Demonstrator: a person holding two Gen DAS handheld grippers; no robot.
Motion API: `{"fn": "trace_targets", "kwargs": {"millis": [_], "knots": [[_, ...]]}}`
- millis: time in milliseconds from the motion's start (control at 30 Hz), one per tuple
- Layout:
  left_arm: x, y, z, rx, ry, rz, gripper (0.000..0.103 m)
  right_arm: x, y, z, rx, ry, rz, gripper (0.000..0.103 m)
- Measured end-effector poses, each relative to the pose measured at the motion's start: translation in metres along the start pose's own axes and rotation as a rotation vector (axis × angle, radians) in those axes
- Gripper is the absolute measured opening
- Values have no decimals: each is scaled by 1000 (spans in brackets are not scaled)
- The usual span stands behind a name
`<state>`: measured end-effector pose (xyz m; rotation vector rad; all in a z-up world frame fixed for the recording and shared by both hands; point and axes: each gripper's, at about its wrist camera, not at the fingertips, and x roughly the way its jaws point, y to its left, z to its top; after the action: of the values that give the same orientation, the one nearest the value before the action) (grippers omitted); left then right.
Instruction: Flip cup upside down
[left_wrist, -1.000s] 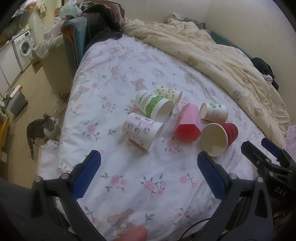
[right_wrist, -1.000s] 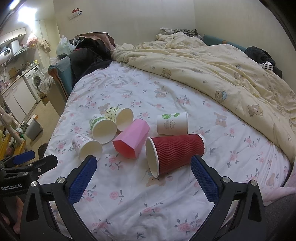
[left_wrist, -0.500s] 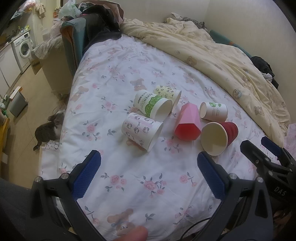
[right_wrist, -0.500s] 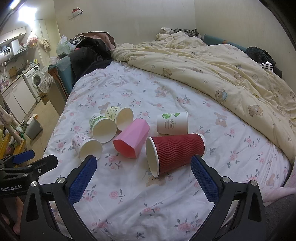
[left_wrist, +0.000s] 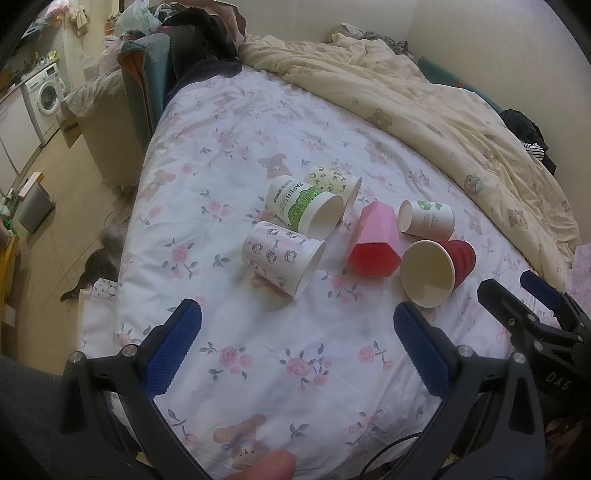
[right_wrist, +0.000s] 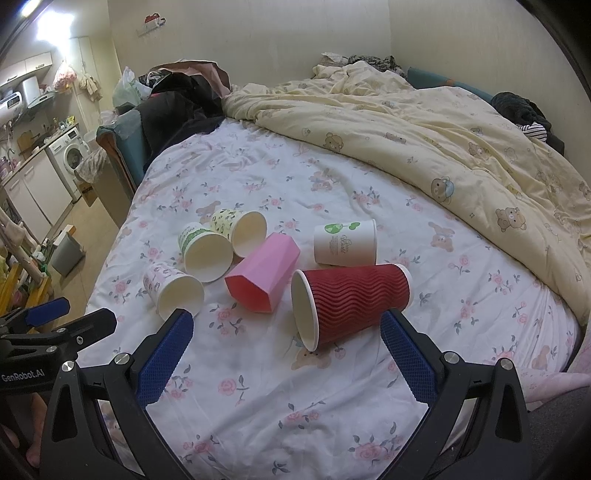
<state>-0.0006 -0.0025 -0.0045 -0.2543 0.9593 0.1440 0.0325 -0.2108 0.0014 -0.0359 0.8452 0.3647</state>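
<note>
Right wrist view shows me the red ribbed cup (right_wrist: 354, 301) lying on its side on the flowered bed sheet (right_wrist: 295, 398), just ahead of the right gripper (right_wrist: 286, 354) and a little to its right half. Its long axis runs almost across my line of sight: the open mouth points to the left, the closed bottom to the right, and the bottom end sits just above the right finger pad (right_wrist: 406, 358). The jaws of this gripper stand wide apart and hold nothing. In the left wrist view the left gripper (left_wrist: 293, 350) is also spread wide and empty, and the same red cup (left_wrist: 437, 271) is ahead and to its right, with the mouth turned toward that camera. I judge that the right gripper is the nearer one to this cup, so it is the natural choice. The pink faceted cup (right_wrist: 264, 275) lies just beside the red cup's mouth, and the paper cups (right_wrist: 207, 253) are on their sides further left, so I must approach without pushing the neighbours.
</note>
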Motion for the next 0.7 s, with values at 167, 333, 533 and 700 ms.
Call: {"fn": "trace_targets", "kwargs": {"millis": [167,333,533,700], "knots": [[0,0,-1,-1,-1,-1,103,0,0,0,1,1,0,103],[0,0,-1,-1,-2,0,103,1,-1,0,1,3,0,103],[1,-3,-2,0,3,3,103,3,-3,-2,5,9,1,103],[1,-4,-3,3,4,2,103,3,-3,-2,8,10,1,103]]}}
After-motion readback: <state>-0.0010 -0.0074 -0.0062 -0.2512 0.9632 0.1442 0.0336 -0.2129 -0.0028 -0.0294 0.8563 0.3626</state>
